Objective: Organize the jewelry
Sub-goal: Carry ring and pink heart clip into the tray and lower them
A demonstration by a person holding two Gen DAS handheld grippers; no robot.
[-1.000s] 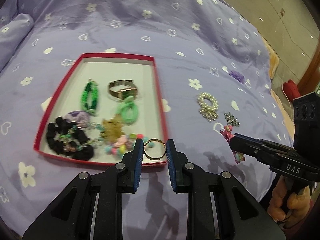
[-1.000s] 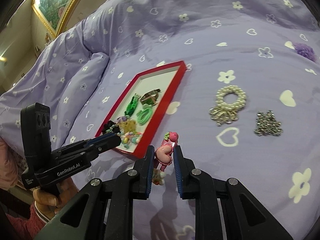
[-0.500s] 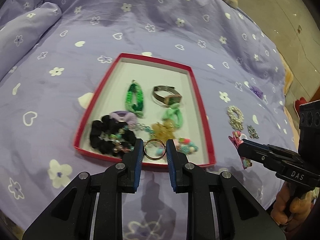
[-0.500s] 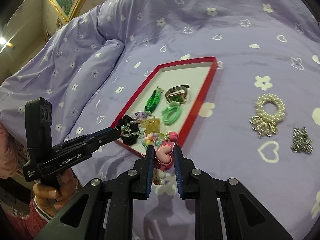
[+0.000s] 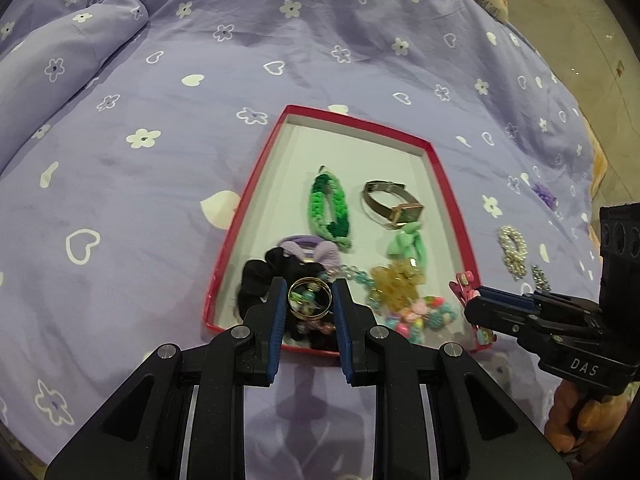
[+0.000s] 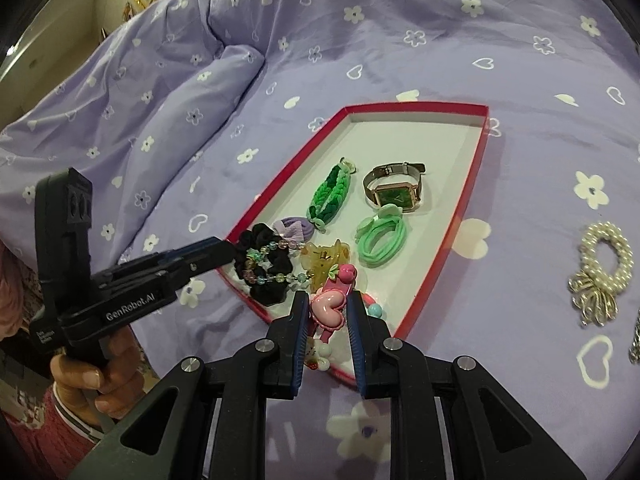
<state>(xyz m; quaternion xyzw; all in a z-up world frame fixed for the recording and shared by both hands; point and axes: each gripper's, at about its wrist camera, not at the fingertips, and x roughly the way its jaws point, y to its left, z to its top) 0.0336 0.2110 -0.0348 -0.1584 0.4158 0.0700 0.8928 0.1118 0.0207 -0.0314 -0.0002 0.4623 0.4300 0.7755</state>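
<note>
Jewelry tray (image 5: 256,184) lies right under both loads: left jaws pinch a gold ring (image 5: 310,297), right jaws pinch a pink clip (image 6: 328,309).

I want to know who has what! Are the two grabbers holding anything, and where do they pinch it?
The left gripper pinches a gold ring by its outer sides. The right gripper squeezes a pink hair clip at its heart charm.
</note>
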